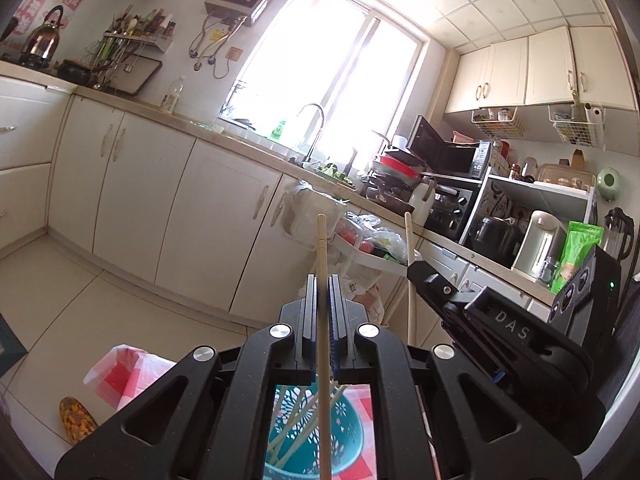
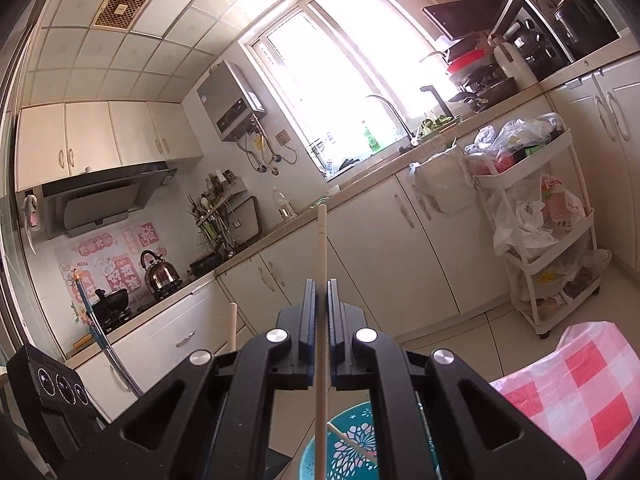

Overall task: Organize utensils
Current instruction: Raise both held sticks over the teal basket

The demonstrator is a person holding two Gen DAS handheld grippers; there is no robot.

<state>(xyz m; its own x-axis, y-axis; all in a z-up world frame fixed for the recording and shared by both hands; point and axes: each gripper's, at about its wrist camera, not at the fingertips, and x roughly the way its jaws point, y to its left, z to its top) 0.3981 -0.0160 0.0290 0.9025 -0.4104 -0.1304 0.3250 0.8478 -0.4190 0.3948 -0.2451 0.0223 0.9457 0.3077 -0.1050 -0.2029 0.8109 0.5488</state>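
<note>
Left gripper (image 1: 322, 280): clenched on one wooden chopstick (image 1: 322, 248). The stick stands upright between the two pads, its top end rising well above the fingertips, its lower length running down past the gripper body.

Right gripper (image 2: 321, 284): clenched on a pale chopstick (image 2: 321, 240), likewise upright between the pads, its top above the fingertips and its shaft passing down through the gripper frame. In the left wrist view this gripper (image 1: 416, 270) sits just to the right of the left one, with its stick (image 1: 409, 240) standing nearly parallel to the other.

Teal basket (image 1: 316, 440): perforated with a flower pattern, directly below the left gripper, seen through the gap in its frame. Several more chopsticks (image 1: 288, 432) lean inside it. In the right wrist view the same basket (image 2: 352, 440) lies below that gripper, with one stick (image 2: 348, 440) lying slantwise in it.

Red-and-white checked cloth (image 2: 568, 400): below and to the right of the right gripper, beside the basket.

Kitchen cabinets (image 1: 160, 200): well beyond both grippers.
</note>
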